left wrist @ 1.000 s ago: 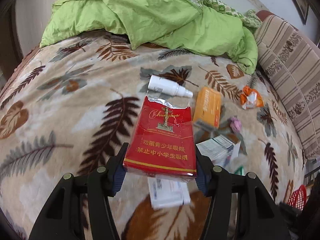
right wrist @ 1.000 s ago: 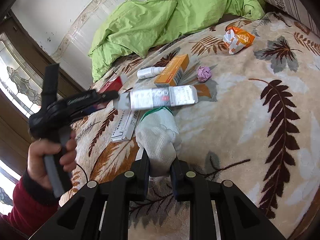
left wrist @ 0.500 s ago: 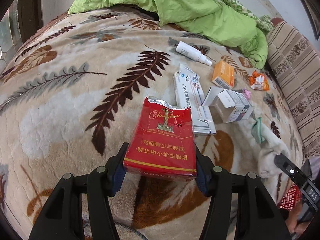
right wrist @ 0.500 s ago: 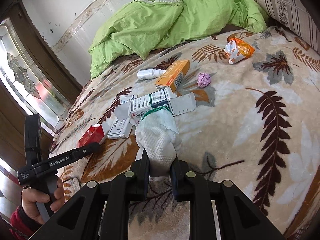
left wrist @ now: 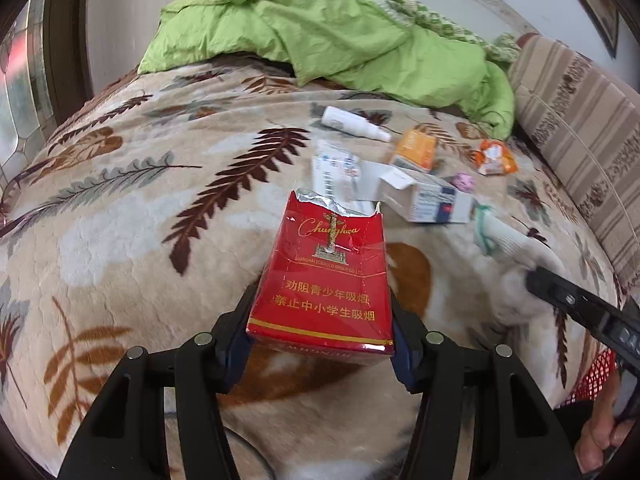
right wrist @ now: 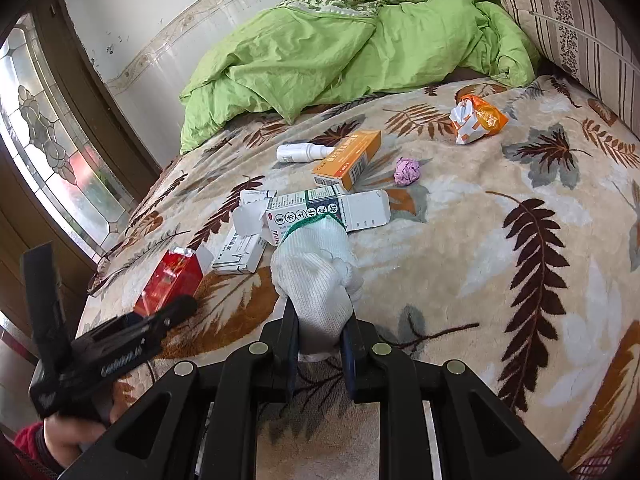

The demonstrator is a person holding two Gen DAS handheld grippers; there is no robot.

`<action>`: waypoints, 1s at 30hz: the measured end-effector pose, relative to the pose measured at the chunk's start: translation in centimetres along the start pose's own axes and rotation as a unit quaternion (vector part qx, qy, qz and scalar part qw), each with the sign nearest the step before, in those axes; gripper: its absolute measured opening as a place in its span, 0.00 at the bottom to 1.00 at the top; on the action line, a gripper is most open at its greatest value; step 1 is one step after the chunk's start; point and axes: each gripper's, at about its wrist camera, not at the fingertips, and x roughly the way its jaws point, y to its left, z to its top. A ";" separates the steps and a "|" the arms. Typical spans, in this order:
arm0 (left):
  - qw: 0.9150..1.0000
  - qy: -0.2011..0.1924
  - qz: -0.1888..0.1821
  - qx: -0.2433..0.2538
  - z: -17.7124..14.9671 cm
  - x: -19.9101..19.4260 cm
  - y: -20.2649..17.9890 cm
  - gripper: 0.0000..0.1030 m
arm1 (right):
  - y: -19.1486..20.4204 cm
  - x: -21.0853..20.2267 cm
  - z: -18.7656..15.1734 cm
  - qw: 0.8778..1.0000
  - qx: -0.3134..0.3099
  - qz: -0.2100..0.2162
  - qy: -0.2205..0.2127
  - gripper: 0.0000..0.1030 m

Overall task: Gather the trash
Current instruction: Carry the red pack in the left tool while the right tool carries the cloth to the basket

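Low in the left wrist view, the left gripper (left wrist: 320, 344) clamps a red cigarette pack (left wrist: 326, 280) by its sides. The right gripper (right wrist: 318, 344) pinches a white glove (right wrist: 316, 276) at centre; beyond lie medicine boxes (right wrist: 332, 210) on the leaf-patterned blanket (right wrist: 500, 280).

The cigarette pack (left wrist: 324, 280) is red with gold lettering. The glove (right wrist: 316, 276) is white with a green cuff. The blanket (right wrist: 500, 280) is beige with brown, rust and grey leaves. The quilt (right wrist: 340, 52) is lime green.
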 end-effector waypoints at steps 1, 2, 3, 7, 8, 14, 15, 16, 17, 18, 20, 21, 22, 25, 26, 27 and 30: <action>1.000 -0.004 -0.001 0.011 -0.2 -0.4 -0.7 0.55 | 0.0 0.0 0.0 1.000 0.001 0.000 0.000 0.18; 1.000 -0.008 0.001 0.019 -0.3 -0.8 -1.2 0.55 | 0.0 0.0 0.0 1.000 0.001 -0.001 -0.001 0.18; 1.000 -0.013 0.004 0.027 -0.4 -1.2 -1.7 0.55 | -0.1 -0.1 0.0 1.000 0.002 -0.001 -0.002 0.18; 0.999 -0.024 0.011 0.047 -0.8 -2.3 -3.3 0.55 | -0.4 -0.8 -0.2 1.000 0.009 0.002 -0.007 0.18; 0.998 -0.027 0.014 0.053 -0.9 -2.5 -3.6 0.55 | -0.6 -1.0 -0.3 1.000 0.013 0.004 -0.007 0.18; 0.995 -0.047 0.030 0.084 -1.3 -4.1 -5.3 0.55 | -1.2 -2.5 -1.0 0.999 0.030 0.014 -0.009 0.18; 0.994 -0.049 0.031 0.087 -1.3 -4.3 -5.6 0.55 | -1.3 -2.7 -1.1 0.999 0.032 0.014 -0.010 0.18; 0.994 -0.051 0.029 0.090 -1.3 -4.5 -5.8 0.55 | -1.5 -3.0 -1.2 0.999 0.036 0.015 -0.011 0.18; 0.994 -0.052 0.030 0.092 -1.4 -4.7 -6.0 0.55 | -1.7 -3.3 -1.4 0.999 0.039 0.016 -0.011 0.18; 0.993 -0.053 0.030 0.096 -1.5 -4.9 -6.3 0.55 | -1.9 -3.6 -1.5 0.999 0.043 0.017 -0.012 0.18; 0.993 -0.054 0.028 0.101 -1.5 -5.0 -6.6 0.55 | -2.3 -4.0 -1.8 0.999 0.050 0.017 -0.012 0.18; 0.993 -0.055 0.028 0.103 -1.6 -5.2 -6.8 0.55 | -2.5 -4.3 -1.9 0.998 0.053 0.017 -0.012 0.18; 0.993 -0.055 0.027 0.104 -1.6 -5.3 -7.0 0.55 | -2.6 -4.5 -2.0 0.998 0.056 0.017 -0.013 0.18; 0.992 -0.056 0.023 0.108 -1.6 -5.6 -7.4 0.55 | -2.9 -5.1 -2.3 0.998 0.060 0.013 -0.013 0.18; 0.992 -0.057 0.022 0.109 -1.6 -5.8 -7.6 0.55 | -2.9 -5.4 -2.4 0.998 0.060 0.012 -0.014 0.18; 0.992 -0.058 0.020 0.111 -1.6 -5.9 -7.7 0.55 | -2.9 -5.7 -2.5 0.998 0.060 0.012 -0.016 0.18; 0.992 -0.057 0.011 0.113 -1.6 -6.3 -8.2 0.55 | -3.1 -6.6 -2.8 0.998 0.061 0.009 -0.018 0.18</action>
